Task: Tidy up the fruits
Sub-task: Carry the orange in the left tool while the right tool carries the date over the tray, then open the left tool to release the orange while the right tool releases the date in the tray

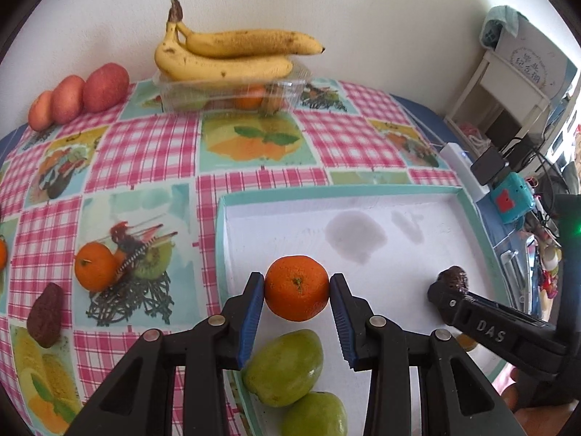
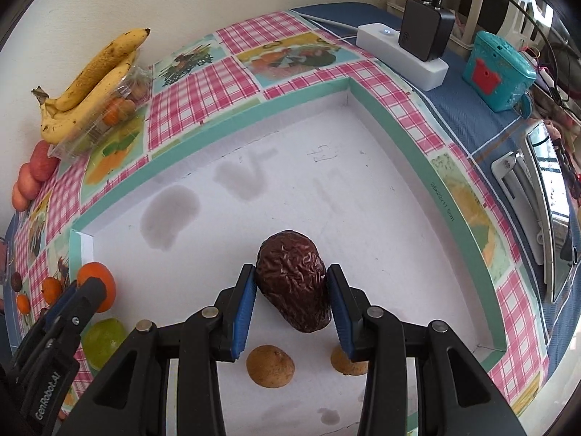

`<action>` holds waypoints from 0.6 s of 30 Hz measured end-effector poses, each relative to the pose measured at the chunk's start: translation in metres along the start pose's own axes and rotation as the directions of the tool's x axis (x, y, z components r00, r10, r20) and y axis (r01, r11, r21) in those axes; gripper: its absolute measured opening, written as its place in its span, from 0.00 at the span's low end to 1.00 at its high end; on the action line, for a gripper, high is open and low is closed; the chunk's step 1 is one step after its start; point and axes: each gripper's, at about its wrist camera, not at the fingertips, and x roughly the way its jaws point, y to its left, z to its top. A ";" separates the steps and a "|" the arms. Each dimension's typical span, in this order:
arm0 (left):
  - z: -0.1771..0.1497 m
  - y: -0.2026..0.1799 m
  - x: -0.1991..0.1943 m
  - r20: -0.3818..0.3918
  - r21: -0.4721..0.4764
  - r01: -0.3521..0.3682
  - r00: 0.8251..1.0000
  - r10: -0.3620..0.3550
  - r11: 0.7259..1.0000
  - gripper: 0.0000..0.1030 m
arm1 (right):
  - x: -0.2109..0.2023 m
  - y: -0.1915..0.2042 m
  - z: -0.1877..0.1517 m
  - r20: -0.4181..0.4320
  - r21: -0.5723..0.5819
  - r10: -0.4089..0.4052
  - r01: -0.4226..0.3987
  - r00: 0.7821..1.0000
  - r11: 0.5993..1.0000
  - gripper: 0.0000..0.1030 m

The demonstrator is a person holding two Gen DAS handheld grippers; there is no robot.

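My left gripper (image 1: 296,287) is shut on an orange mandarin (image 1: 296,288), held over the left part of a white tray with a teal rim (image 1: 337,192). Below it in the tray lie two green fruits (image 1: 285,367). My right gripper (image 2: 292,287) is shut on a wrinkled dark red date (image 2: 295,279) above the tray floor (image 2: 308,196). Under it lie two small brown round fruits (image 2: 270,366). In the left wrist view the right gripper (image 1: 448,283) shows at the right with the date (image 1: 454,279). In the right wrist view the left gripper (image 2: 87,290) shows with the mandarin (image 2: 100,289).
On the fruit-print checked cloth lie a loose mandarin (image 1: 94,270) and a dark date (image 1: 45,314). At the back stand bananas (image 1: 232,52) on a clear plastic box (image 1: 232,94) and red apples (image 1: 81,96). A white power strip (image 2: 401,54) and teal box (image 2: 499,71) sit right.
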 end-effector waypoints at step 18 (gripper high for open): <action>0.003 -0.003 -0.008 -0.037 0.008 -0.003 0.999 0.003 1.000 0.61 | -0.015 0.000 0.009 0.015 0.003 -0.034 0.034 0.999 0.999 0.66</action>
